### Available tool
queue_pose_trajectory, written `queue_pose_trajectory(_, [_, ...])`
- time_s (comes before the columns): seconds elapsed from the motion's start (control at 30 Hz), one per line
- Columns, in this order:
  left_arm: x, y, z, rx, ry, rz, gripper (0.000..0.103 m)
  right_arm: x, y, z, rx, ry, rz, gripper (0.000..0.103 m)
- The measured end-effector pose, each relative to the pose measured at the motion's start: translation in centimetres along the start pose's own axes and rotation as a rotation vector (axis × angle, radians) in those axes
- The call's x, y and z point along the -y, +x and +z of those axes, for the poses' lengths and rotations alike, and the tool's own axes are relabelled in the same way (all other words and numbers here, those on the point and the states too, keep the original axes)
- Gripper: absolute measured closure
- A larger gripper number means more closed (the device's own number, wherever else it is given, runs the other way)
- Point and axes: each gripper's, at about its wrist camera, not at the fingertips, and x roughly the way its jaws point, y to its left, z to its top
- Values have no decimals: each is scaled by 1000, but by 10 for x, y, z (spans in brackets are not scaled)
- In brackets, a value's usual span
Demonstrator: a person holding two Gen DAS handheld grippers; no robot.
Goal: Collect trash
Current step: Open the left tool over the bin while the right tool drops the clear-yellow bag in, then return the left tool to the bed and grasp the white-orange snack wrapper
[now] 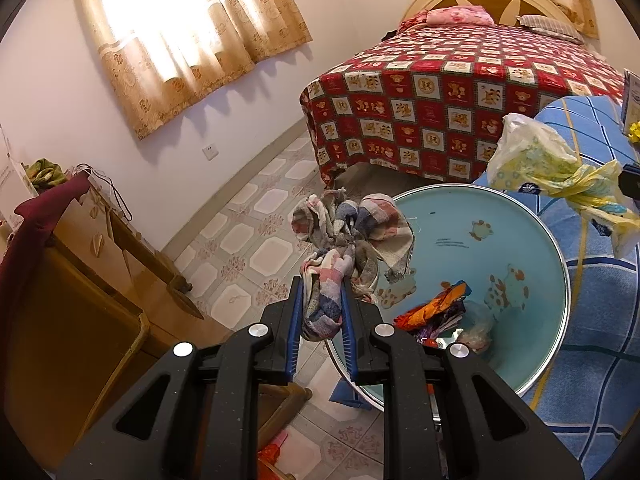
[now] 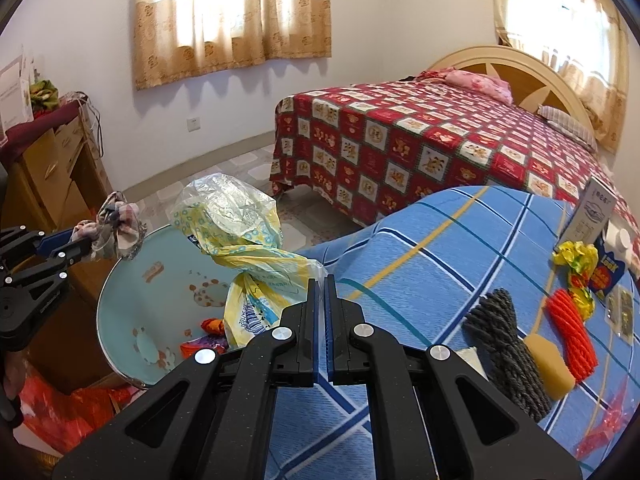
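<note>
My left gripper [image 1: 322,284] is shut on a crumpled checked cloth rag [image 1: 352,232] and holds it at the near rim of a light blue basin [image 1: 500,216]. The basin holds an orange wrapper [image 1: 436,308] and other scraps. My right gripper [image 2: 322,280] is shut on a yellow and clear plastic bag [image 2: 236,224], which hangs beside the basin [image 2: 132,280] at the edge of the blue checked table cloth [image 2: 420,248]. The left gripper with the rag [image 2: 116,228] shows at the left of the right wrist view. The bag also shows in the left wrist view [image 1: 544,164].
On the blue cloth lie a grey yarn bundle [image 2: 504,344], a yellow sponge [image 2: 550,364], an orange net [image 2: 572,332], a yellow wrapper [image 2: 576,260] and a carton [image 2: 612,256]. A bed with a red quilt [image 2: 420,140] stands behind. A wooden dresser [image 1: 80,260] is left.
</note>
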Motion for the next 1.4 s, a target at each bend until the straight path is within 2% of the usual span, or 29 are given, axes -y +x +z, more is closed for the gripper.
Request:
queue_pose_trajectory(0.43, [0,3,-2,0,0,-15,85,-16,8,4,-13,-31,33,100])
queue_pose_trajectory(0.53, [4,1,-2,4,2,-31,75,-20,12,4,-21,-30,73,98])
queue_pose_trajectory(0.57, [5,0,-3,7,5,-34,66,-20,12,4,-17,-25,75,91])
queue_pose_trajectory(0.6, [6,-1,-3,11,8,-32,57,-20,13,4,-20,-16,81,75])
queue_pose_trajectory(0.63, [7,-2,-4,15,11,-31,54,-19,14,4,-24,-8,90,70])
queue_pose_trajectory(0.67, [8,-2,-4,16,12,-32,49,-18,14,3,-24,-1,94,68])
queue_pose_trajectory(0.73, [9,-2,-4,13,11,-36,49,-19,13,2,-24,-3,85,66])
queue_pose_trajectory(0.8, [12,-1,-5,4,7,-39,39,-15,8,-3,-25,7,74,62])
queue_pose_trajectory(0.83, [13,-1,-6,0,8,-41,38,-10,3,-6,-21,11,67,61])
queue_pose_trajectory(1.0, [32,-2,-13,-23,28,-75,29,26,-34,-30,9,52,4,55])
queue_pose_trajectory(1.13, [70,-11,-22,-38,91,-128,25,71,-75,-58,40,129,-90,46])
queue_pose_trajectory(1.27, [107,-23,-27,-43,142,-173,15,130,-118,-97,58,255,-217,43])
queue_pose_trajectory(1.4, [148,-43,-25,-27,187,-218,13,170,-148,-129,64,346,-311,40])
